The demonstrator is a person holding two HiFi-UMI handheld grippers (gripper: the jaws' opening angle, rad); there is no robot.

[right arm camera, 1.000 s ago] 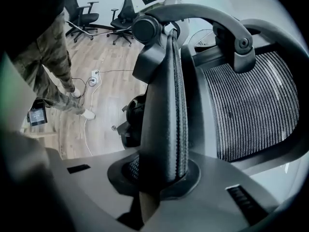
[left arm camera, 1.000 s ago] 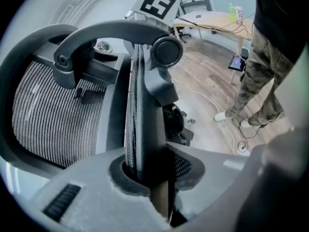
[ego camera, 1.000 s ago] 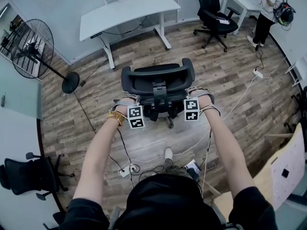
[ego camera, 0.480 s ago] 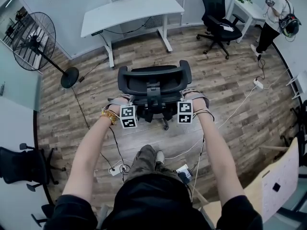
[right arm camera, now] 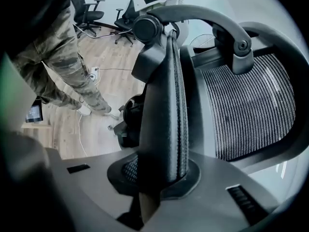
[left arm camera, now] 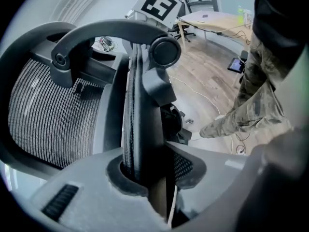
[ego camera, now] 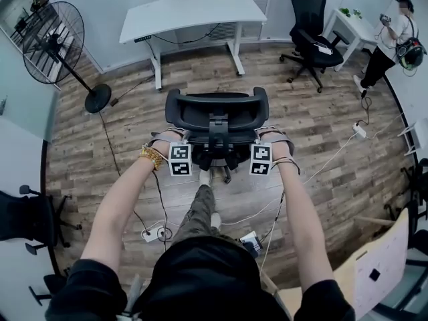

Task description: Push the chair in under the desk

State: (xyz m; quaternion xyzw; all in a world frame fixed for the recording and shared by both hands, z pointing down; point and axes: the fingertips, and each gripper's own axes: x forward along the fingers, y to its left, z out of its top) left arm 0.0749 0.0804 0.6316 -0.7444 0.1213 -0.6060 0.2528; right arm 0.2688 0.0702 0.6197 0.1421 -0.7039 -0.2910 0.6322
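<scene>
pushing step, about midway. chair [ego camera: 217, 112] in the middle of the frame, back turned to the pusher, on the wood floor and well apart from the white desk [ego camera: 194, 9] at the top. not under it yet.

right gripper [right arm camera: 159, 178] closed narrow on the right side edge of the chair back, pads pressing on both faces. left gripper [left arm camera: 145, 173] around the left side edge, with jaws just now opening. edge between them and a thin gap at one pad, so likely loose, though hard to be sure from this close.

next: squeeze the left one tight again, or just lean on the edge. then walk and roll the chair straight up the frame, into the space between the desk legs [ego camera: 235, 52]. push the same on both sides, so no spinning on the wheels.

lots of bare floor between chair and desk. fan [ego camera: 57, 42] at the upper left, off to the side of the path. another black chair [ego camera: 311, 32] and a standing person [ego camera: 394, 39] at the upper right, well apart. plug strip [ego camera: 152, 233] with cables low in the frame, near the feet; mind each step.
</scene>
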